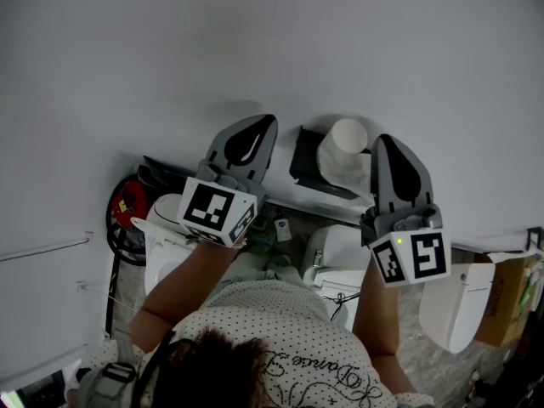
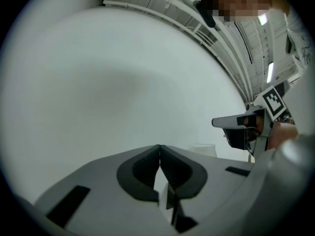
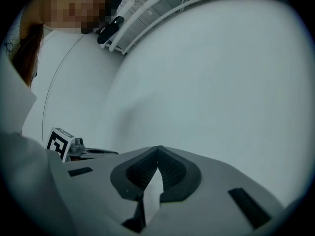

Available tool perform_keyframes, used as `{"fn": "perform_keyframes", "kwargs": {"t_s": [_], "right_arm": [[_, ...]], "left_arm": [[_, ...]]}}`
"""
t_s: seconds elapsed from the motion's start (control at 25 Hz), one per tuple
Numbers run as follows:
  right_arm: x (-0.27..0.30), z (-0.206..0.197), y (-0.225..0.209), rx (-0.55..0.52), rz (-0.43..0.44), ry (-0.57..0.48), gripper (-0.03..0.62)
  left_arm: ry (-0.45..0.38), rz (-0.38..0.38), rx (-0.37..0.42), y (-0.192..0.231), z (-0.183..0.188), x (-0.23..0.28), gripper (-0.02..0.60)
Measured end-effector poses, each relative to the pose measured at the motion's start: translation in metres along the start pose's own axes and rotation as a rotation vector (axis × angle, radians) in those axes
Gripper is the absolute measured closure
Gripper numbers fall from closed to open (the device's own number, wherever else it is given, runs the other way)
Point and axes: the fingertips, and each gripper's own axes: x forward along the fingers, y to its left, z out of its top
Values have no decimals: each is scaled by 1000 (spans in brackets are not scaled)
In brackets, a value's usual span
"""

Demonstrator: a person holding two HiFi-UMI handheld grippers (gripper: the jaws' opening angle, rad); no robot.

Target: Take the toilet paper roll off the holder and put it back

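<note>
Toilet paper roll (image 1: 343, 148) sits on the dark holder (image 1: 304, 165) at the wall (image 1: 255, 41), its round end facing up at the head view, so its long axis looks roughly upright. It lies between the two grippers: just beside the tip of the right gripper (image 1: 388, 143), with the left gripper (image 1: 260, 126) further off past the holder's other side. Both sets of jaws are pressed together at the tips with nothing pinched, aimed at bare wall; a roll on the holder fits either before lift-off or after put-back.

We hold left gripper (image 1: 257, 131) and right gripper (image 1: 384, 144) raised side by side, jaws closed, both empty.
</note>
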Motion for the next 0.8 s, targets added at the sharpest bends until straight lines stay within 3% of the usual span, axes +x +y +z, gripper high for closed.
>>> {"fn": "perform_keyframes", "kwargs": {"t_s": [0.8], "right_arm": [[-31,-51,2,16,-105,64,582]], "left_arm": [[30,-23,-15,-14,-26,-11,577]]}}
